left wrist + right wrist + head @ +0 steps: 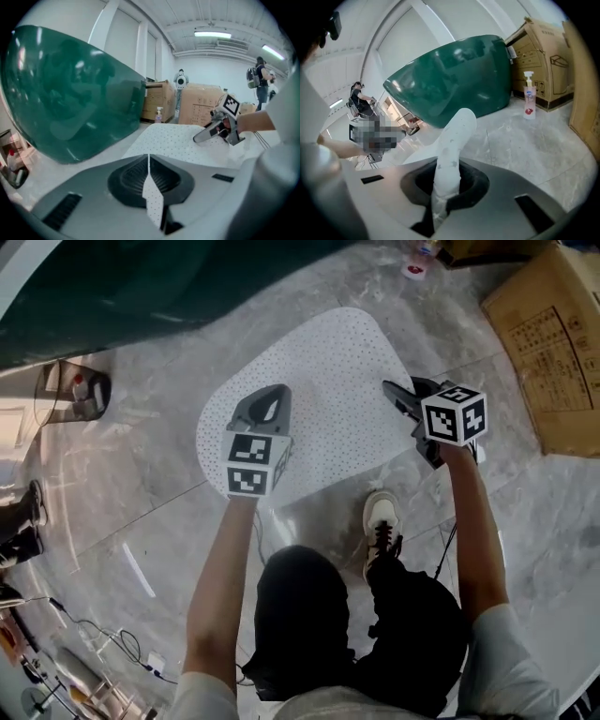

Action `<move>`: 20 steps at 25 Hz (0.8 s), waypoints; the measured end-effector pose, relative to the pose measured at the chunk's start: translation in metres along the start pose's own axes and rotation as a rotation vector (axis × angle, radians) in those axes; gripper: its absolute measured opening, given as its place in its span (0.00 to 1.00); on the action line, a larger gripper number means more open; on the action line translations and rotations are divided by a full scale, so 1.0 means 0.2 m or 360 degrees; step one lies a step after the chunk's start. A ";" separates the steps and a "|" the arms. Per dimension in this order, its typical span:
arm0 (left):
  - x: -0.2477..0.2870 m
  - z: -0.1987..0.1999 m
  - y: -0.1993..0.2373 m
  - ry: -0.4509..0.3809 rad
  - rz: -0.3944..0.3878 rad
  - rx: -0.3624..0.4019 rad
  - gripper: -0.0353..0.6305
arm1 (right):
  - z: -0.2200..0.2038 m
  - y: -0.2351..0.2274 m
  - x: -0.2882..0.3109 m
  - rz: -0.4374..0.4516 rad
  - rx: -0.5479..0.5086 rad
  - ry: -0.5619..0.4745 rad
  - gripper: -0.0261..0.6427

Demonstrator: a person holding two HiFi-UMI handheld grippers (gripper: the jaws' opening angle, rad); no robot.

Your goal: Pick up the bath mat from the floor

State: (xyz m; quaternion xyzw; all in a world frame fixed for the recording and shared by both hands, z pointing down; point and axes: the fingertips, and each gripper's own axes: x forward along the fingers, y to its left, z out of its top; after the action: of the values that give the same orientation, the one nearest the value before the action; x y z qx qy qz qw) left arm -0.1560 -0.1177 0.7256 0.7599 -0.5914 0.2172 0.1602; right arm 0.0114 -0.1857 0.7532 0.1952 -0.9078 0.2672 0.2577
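The white dotted bath mat (328, 381) hangs spread between both grippers, lifted above the marble floor. In the head view my left gripper (273, 393) grips its near left edge and my right gripper (390, 388) grips its near right edge. Seen from the left gripper view, the left gripper (149, 164) has its jaws shut on a thin strip of the mat (153, 199), and the sheet stretches away toward the right gripper (206, 136). In the right gripper view a folded edge of the mat (451, 150) stands up out of the shut jaws of the right gripper (440, 190).
A dark green tub (141, 287) lies beyond the mat at the upper left. Cardboard boxes (553, 343) stand at the right, with a soap bottle (528, 101) before them. The person's shoe (382, 521) is under the mat's near edge. Cables (112, 638) run at lower left.
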 end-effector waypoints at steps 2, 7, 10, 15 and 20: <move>-0.15 0.14 0.05 -0.0001 0.0047 -0.0042 0.08 | 0.12 0.11 -0.08 0.0002 0.0000 0.0035 0.09; -0.51 0.59 0.06 -0.0049 0.0127 -0.0180 0.08 | 0.44 0.39 -0.46 0.0031 0.0048 0.0080 0.09; -0.74 0.87 0.06 -0.0020 0.0125 -0.0176 0.08 | 0.69 0.60 -0.68 0.0029 0.0057 0.0071 0.09; -1.18 1.38 0.06 -0.0022 0.0135 -0.0183 0.08 | 1.10 0.94 -1.08 -0.0027 0.0099 0.0095 0.09; -1.65 1.92 0.05 -0.0086 0.0146 -0.0184 0.08 | 1.59 1.26 -1.57 -0.0126 -0.0064 0.0046 0.09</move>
State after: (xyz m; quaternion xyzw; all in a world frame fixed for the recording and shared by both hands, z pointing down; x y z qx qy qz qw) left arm -0.1805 -0.0385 0.2252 0.7271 -0.6413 0.1691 0.1776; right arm 0.0202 -0.1068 0.2457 0.2219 -0.9007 0.2412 0.2851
